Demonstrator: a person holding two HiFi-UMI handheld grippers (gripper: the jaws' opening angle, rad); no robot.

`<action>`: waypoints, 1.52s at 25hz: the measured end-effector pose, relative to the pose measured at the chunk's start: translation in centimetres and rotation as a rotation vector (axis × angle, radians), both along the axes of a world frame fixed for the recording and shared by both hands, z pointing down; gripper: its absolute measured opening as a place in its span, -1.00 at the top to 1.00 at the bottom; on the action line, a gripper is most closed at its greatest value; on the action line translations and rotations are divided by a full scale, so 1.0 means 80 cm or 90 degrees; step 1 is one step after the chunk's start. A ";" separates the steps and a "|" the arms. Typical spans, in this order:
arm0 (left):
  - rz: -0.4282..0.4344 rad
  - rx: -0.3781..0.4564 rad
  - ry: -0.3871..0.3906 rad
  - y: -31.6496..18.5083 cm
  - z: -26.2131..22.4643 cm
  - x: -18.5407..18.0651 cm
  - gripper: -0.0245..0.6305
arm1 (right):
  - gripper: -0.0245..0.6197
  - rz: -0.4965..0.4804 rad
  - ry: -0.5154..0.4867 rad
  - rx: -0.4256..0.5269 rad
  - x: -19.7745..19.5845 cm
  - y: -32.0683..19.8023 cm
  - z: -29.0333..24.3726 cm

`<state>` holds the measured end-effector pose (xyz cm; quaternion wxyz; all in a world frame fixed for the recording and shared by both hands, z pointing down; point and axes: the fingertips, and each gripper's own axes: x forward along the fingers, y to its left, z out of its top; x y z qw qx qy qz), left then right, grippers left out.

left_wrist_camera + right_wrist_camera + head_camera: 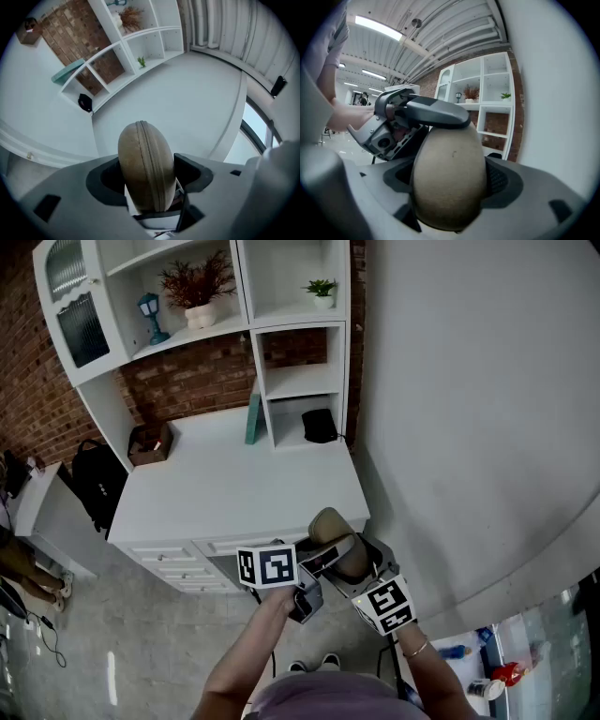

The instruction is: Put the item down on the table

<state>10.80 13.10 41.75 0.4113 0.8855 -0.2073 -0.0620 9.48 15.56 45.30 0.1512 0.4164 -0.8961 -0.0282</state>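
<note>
A tan oval zippered case [326, 523] hangs in the air just off the front right corner of the white desk [234, 488]. Both grippers hold it. My left gripper [328, 554] clamps it across its thin sides; in the left gripper view the case [145, 164] stands between the jaws with its zipper facing the camera. My right gripper [356, 563] comes from the right; in the right gripper view the case's [450, 173] broad face fills the gap between the jaws, and one left gripper finger [436, 112] lies over its top.
On the desk stand a brown box [150, 442] at the back left and a teal book [253, 418] by the shelf unit. A black object [319, 425] sits in the low cubby. A black backpack [98, 479] leans at the left. A white wall [469, 427] runs along the right.
</note>
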 end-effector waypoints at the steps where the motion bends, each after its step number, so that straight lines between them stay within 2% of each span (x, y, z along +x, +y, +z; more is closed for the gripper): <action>1: -0.001 0.000 0.000 -0.001 -0.001 0.002 0.00 | -0.33 -0.001 -0.001 -0.001 0.002 -0.001 0.000; 16: -0.017 0.014 -0.003 -0.026 -0.017 0.018 0.00 | -0.35 -0.020 -0.020 0.017 0.018 -0.025 -0.018; 23: -0.016 0.026 -0.009 -0.059 -0.018 0.020 0.00 | -0.35 -0.013 -0.035 0.021 0.018 -0.059 -0.019; 30: -0.002 0.028 0.015 -0.136 -0.011 0.012 0.00 | -0.35 0.006 -0.025 0.026 0.011 -0.137 -0.012; 38: 0.016 0.031 0.020 -0.267 -0.018 -0.018 0.00 | -0.35 0.032 -0.026 0.030 -0.019 -0.269 -0.019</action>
